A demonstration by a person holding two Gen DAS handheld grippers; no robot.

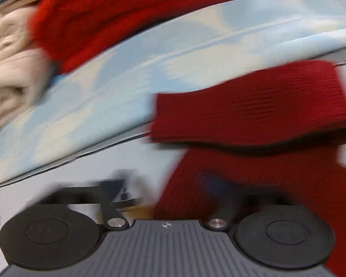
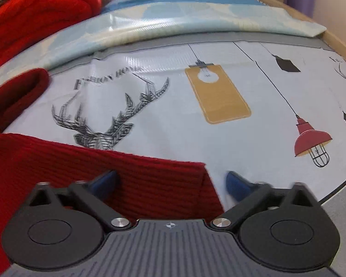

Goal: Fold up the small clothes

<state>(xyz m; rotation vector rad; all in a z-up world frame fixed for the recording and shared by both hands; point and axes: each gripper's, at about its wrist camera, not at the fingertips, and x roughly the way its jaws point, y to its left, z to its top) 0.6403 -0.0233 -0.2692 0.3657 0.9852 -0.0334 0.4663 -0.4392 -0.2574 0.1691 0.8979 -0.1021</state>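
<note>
While the left-wrist view is badly smeared, it shows the dark red knit (image 1: 253,115) lying on the worktop (image 1: 131,157) just ahead of the left claw (image 1: 210,184), one end doubled back over the rest. The fingers are lost in blur against the wool; going by their drawn-in arms, the claw has closed right down, probably pinching the knit's near edge so it can be carried over into a fold. A brighter red pile (image 1: 126,11) and a cream garment (image 1: 9,64) sit towards the far left edge, out of the way.

In the right-wrist view, the knit (image 2: 80,180) spreads across the near left of the worktop (image 2: 219,138). The right claw (image 2: 170,182) gapes wide, straddling the knit's corner: one finger (image 2: 106,181) over the wool, the other on bare cloth, apparently poised to pinch.
</note>
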